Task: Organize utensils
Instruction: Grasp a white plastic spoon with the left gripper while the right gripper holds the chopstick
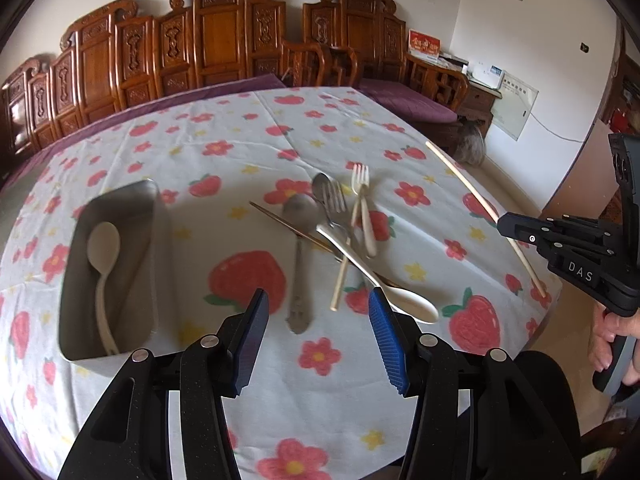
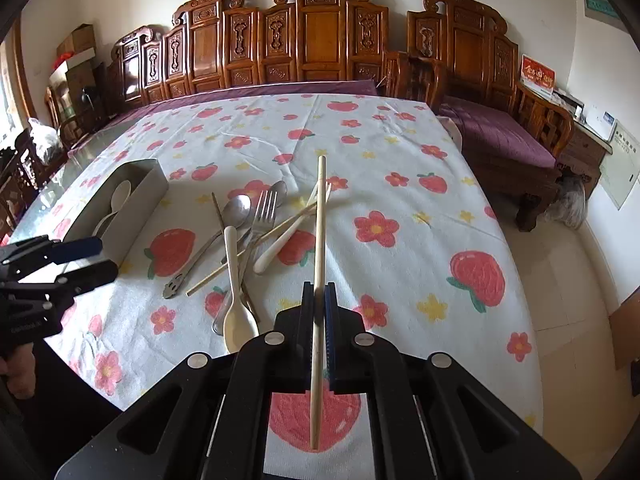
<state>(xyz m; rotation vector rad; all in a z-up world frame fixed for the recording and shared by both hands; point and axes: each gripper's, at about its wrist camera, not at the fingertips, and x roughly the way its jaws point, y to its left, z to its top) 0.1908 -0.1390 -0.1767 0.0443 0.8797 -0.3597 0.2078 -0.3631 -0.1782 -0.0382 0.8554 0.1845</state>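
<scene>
My right gripper (image 2: 319, 290) is shut on a pale wooden chopstick (image 2: 319, 240) and holds it above the table's right side; it also shows in the left wrist view (image 1: 460, 176). My left gripper (image 1: 318, 300) is open and empty above the near end of the utensil pile. The pile holds a metal spoon (image 1: 298, 216), a metal fork (image 1: 334, 198), a white-handled fork (image 1: 362, 200), a cream spoon (image 1: 412, 300), a second pale chopstick (image 1: 342, 276) and a dark chopstick (image 1: 288, 228). A grey metal box (image 1: 140, 208) at the left holds a cream spoon (image 1: 103, 248).
The table carries a white cloth with strawberries and flowers (image 1: 240, 136). Carved wooden benches (image 2: 320, 40) with purple cushions stand behind it. The table's right edge (image 2: 520, 260) drops to a tiled floor. A person's hand (image 1: 612, 340) holds the right gripper's handle.
</scene>
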